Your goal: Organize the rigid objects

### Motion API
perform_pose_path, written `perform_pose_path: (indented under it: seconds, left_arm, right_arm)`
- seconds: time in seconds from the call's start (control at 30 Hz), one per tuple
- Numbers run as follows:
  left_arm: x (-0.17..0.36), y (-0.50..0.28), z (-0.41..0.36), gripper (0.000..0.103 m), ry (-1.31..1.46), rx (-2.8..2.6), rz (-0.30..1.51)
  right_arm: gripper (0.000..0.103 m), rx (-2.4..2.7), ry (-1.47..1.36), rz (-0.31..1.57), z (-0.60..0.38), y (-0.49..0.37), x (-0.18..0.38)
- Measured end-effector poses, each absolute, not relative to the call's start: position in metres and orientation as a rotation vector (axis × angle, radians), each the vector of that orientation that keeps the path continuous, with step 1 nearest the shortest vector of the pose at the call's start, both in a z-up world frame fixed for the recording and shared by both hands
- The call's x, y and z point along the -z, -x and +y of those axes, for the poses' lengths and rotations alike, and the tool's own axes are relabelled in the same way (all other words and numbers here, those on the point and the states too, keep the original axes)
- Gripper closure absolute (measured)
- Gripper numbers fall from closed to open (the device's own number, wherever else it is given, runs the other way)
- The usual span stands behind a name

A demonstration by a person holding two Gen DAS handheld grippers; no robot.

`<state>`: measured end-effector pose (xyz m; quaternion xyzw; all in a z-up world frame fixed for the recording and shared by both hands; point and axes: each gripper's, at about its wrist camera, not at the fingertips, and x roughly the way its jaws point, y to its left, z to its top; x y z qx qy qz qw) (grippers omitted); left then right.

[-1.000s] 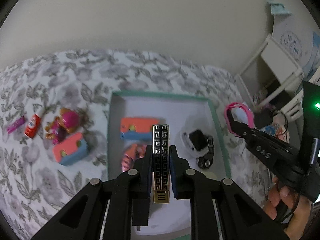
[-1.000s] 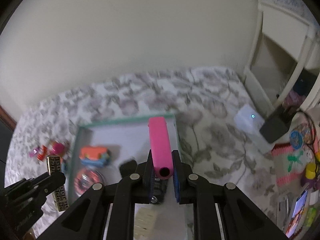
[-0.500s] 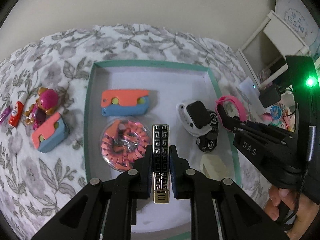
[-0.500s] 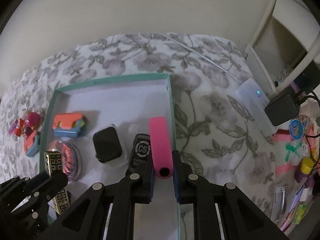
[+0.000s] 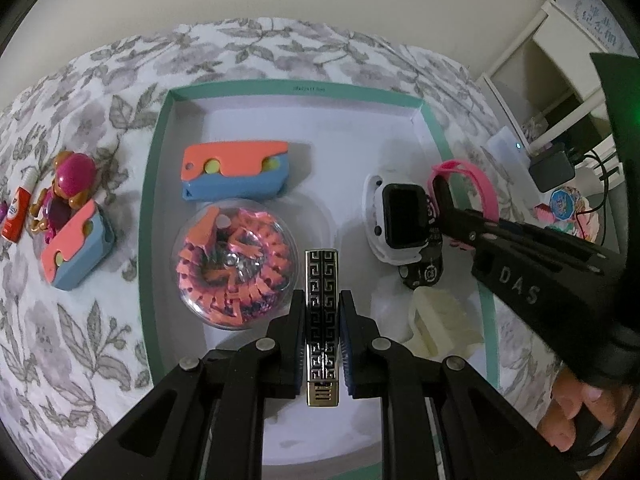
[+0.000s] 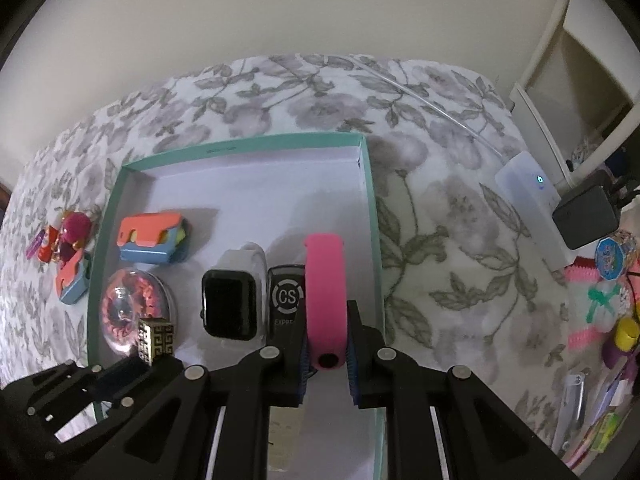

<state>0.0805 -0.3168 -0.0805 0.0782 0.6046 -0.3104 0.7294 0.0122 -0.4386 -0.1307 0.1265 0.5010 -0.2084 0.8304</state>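
Note:
My left gripper (image 5: 322, 320) is shut on a black-and-silver patterned lighter (image 5: 321, 308), held over the teal-rimmed tray (image 5: 150, 216). My right gripper (image 6: 327, 336) is shut on a pink wristband (image 6: 325, 280) above the tray's (image 6: 370, 200) right side. In the tray lie an orange-and-blue toy case (image 5: 236, 170), a clear dome with an orange coil (image 5: 234, 268), a white smartwatch (image 5: 400, 216), a black round tag (image 5: 426, 270) and a cream block (image 5: 440, 326). The right gripper (image 5: 440, 196) with the wristband (image 5: 468, 178) also shows in the left wrist view, and the lighter (image 6: 156, 340) in the right wrist view.
On the floral bedspread left of the tray lie a second orange-and-blue case (image 5: 76, 244), a pink doll (image 5: 70, 184) and a red tube (image 5: 16, 214). A white power strip (image 6: 528, 204), a black adapter (image 6: 586, 214) and clutter sit at the right. A hand (image 5: 576, 412) shows at the lower right.
Both grippers have sunk toward the tray and tipped more steeply down, each with its object still held. The tray and its contents now look larger and closer.

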Motion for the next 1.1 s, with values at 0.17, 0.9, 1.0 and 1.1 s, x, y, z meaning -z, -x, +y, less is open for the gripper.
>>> perform_pose_path:
  seconds: [0.17, 0.9, 1.0, 1.1]
  left_arm:
    - [0.086, -0.081, -0.317, 0.087, -0.175, 0.675, 1.349]
    - [0.062, -0.084, -0.317, 0.075, -0.175, 0.692, 1.329]
    - [0.051, -0.086, -0.313, 0.072, -0.159, 0.697, 1.306]
    - [0.04, -0.09, -0.306, 0.07, -0.137, 0.689, 1.278]
  right_arm:
    - [0.087, 0.454, -0.256, 1.087, -0.439, -0.013, 0.135]
    - [0.086, 0.503, -0.204, 1.073, -0.436, -0.012, 0.119]
    - [0.086, 0.505, -0.194, 1.05, -0.434, -0.009, 0.108]
    - [0.086, 0.502, -0.187, 1.02, -0.431, -0.006, 0.097]
